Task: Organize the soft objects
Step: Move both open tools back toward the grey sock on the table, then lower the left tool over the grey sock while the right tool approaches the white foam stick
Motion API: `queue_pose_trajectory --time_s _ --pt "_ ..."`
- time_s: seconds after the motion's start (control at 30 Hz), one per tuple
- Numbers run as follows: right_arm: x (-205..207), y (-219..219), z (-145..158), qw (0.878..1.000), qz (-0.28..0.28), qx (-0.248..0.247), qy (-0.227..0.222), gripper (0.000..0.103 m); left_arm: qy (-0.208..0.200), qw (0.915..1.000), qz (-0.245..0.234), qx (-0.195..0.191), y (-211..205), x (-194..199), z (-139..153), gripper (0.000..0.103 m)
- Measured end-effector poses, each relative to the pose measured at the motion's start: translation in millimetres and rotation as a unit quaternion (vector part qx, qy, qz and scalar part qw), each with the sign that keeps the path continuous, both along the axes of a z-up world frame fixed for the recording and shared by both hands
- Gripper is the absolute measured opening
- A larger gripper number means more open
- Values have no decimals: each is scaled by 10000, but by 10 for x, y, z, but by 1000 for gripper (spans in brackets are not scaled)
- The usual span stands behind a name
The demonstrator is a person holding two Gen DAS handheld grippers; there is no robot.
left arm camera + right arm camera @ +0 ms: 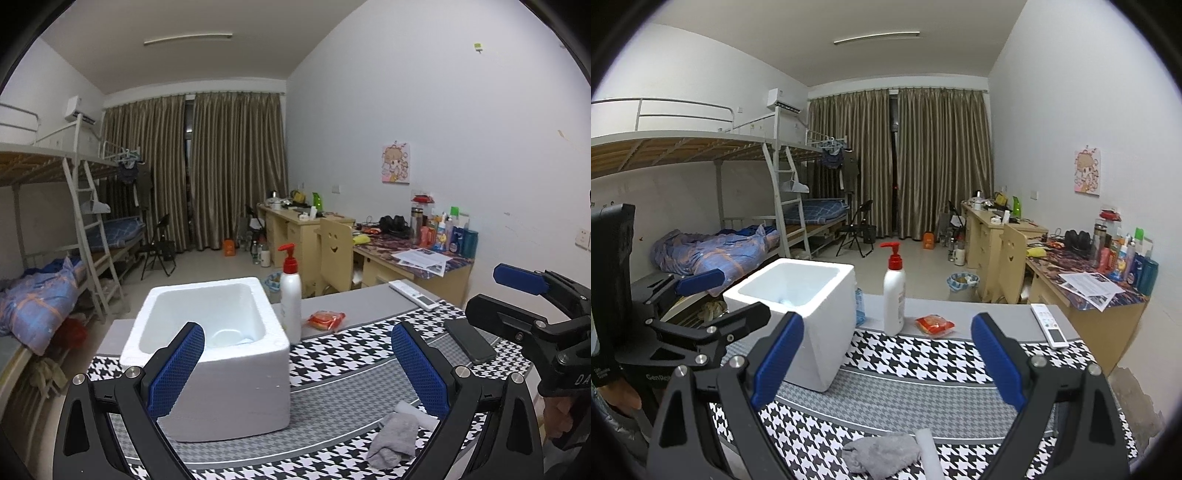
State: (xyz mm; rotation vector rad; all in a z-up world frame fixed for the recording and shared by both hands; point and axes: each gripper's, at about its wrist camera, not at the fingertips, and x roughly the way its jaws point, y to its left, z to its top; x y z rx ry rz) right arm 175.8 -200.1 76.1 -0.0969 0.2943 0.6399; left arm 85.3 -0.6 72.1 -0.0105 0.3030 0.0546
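Note:
A crumpled grey cloth (pixel 393 439) with a white roll (pixel 415 414) against it lies on the houndstooth mat near the front edge; both also show in the right wrist view, the cloth (pixel 882 454) and the roll (pixel 929 454). A white foam box (pixel 207 350) stands open on the left, seen also in the right wrist view (pixel 798 306). My left gripper (pixel 297 363) is open and empty, above the mat between box and cloth. My right gripper (pixel 888 360) is open and empty, above the cloth.
A white pump bottle with red cap (pixel 291 295) (pixel 894 291) and a red snack packet (pixel 325 319) (pixel 934 325) stand behind the mat. A black phone (pixel 469 339) and a white remote (pixel 413 293) (pixel 1049 325) lie on the right. Bunk beds are left, desks right.

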Motion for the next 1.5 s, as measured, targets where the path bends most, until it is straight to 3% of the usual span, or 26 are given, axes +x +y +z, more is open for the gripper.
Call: queue_pose_trajectory --time_s 0.33,0.8,1.5 --pt "-3 -188 -54 9996 -247 73 60 95 11 9999 -68 157 -128 30 -34 102" --pt "-48 -328 -229 9983 -535 52 211 95 153 9987 -489 -10 -240 -5 -189 102" --pt "19 -438 -536 9952 -785 -114 576 95 700 9949 -717 -120 -364 99 -569 102"
